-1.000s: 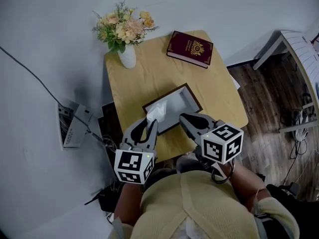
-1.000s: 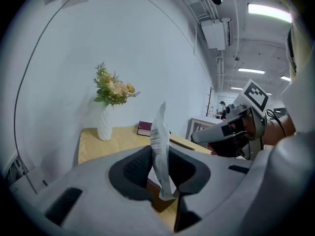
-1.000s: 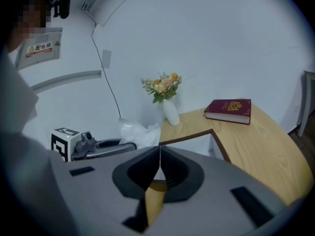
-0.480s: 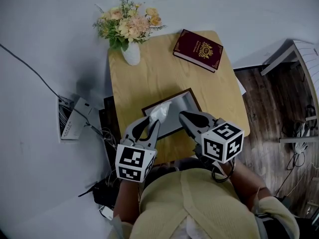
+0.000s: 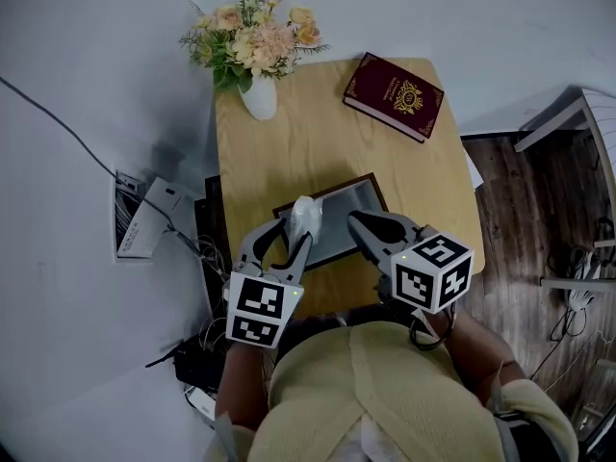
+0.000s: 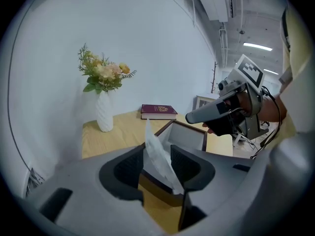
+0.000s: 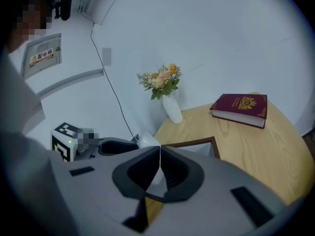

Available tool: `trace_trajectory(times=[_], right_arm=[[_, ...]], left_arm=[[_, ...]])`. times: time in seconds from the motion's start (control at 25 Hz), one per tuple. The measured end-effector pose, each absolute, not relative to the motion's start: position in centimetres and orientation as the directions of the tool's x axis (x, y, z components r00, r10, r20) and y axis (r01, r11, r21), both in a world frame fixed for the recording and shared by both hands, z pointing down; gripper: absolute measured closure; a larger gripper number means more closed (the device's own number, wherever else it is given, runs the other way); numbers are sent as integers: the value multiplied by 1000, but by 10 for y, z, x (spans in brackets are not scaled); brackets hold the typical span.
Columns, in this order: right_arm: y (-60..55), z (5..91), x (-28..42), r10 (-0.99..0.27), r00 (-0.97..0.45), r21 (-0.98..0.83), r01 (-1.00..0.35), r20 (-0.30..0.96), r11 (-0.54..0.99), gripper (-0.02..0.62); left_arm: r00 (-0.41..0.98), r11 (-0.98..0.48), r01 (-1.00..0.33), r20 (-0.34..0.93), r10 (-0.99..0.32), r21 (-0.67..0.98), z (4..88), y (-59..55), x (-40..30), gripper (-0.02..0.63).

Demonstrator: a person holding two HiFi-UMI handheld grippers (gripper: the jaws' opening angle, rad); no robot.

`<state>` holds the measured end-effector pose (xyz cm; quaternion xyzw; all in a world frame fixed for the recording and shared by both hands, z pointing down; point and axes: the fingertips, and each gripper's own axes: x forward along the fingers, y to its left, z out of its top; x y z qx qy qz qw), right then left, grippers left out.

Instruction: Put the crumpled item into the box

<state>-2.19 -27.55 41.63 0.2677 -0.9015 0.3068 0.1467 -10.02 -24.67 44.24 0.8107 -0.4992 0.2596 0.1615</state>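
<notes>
Now the left gripper [image 5: 287,242] is opening its jaws, and the crumpled white tissue [image 5: 306,218] stands upright between them. One pad is already clear of it. The tissue sits right at the left end of the dark-rimmed box [image 5: 337,183] on the wooden table [image 5: 308,142]. Over on the other side, the right gripper [image 5: 358,223] hovers near the box's front edge, jaws pinched together on nothing. A maroon book [image 5: 394,96] and a vase of flowers [image 5: 258,94] sit at the far end.

A white vase [image 5: 260,98] of pale flowers [image 5: 256,40] stood at the bench [image 5: 318,147]'s far left corner; a maroon book [image 5: 394,95] lay near its far right corner, well apart.
</notes>
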Motion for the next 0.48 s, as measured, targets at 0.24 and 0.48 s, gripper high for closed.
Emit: trace_trajectory(times=[0.24, 0.48], right_arm=[[-279, 421, -22, -371, -821, -482, -560, 434, 674, 566], [-278, 424, -25, -353, -827, -488, -548, 438, 679, 566]], left_arm=[[336, -409, -913, 574, -747, 3, 444, -249, -104, 413], [304, -331, -943, 503, -809, 37, 430, -251, -114, 480]])
